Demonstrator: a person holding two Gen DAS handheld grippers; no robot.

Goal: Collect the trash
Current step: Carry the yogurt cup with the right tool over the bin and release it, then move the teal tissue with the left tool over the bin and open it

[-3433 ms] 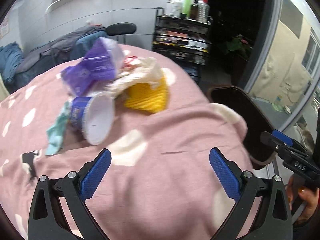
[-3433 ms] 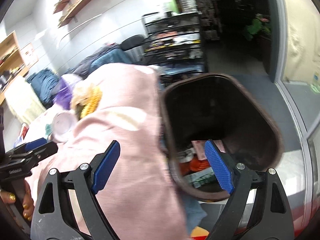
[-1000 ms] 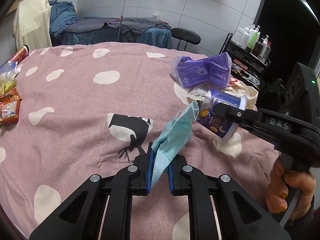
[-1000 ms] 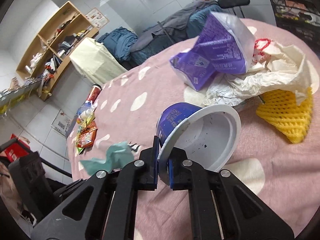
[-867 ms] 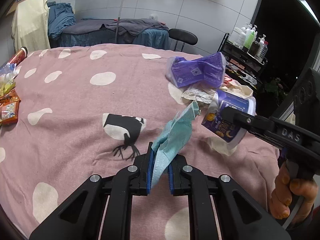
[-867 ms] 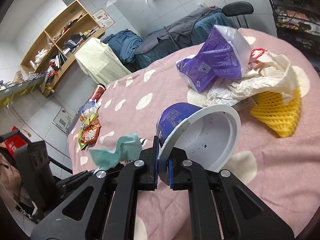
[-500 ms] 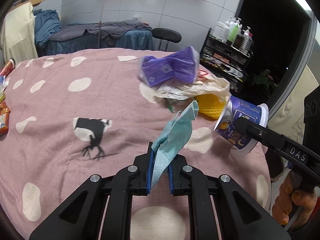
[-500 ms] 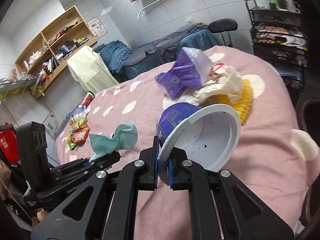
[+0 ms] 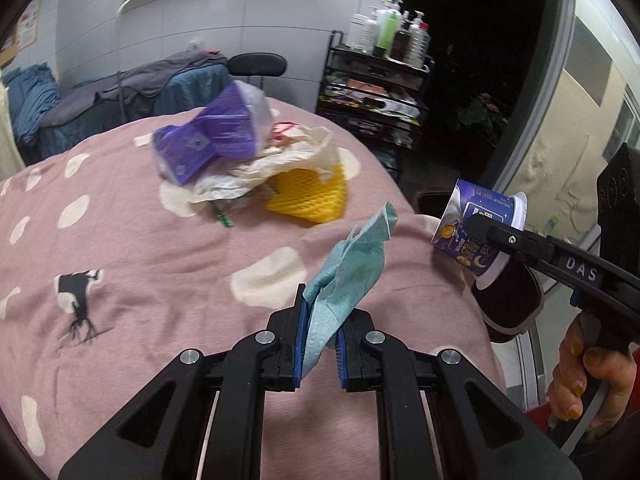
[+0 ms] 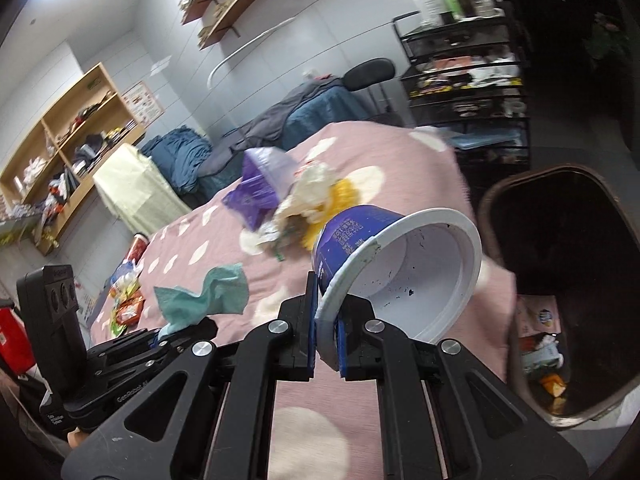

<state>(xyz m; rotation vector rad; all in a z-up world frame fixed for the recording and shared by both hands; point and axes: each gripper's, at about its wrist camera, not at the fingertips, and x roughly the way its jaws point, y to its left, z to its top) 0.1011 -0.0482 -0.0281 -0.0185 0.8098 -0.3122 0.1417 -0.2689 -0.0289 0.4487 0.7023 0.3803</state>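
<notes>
Over the pink spotted surface (image 9: 168,264), near the brown bin (image 10: 568,304), I've got my left claw (image 9: 319,344) clamped on a teal wipe (image 9: 352,264). My right claw (image 10: 325,334) pinches the purple cup (image 10: 400,264) by its rim, just beside the bin's edge.

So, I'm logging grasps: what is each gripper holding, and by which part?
Left gripper pinches the teal tissue at its lower end; right gripper clamps the blue cup by its white rim.
</notes>
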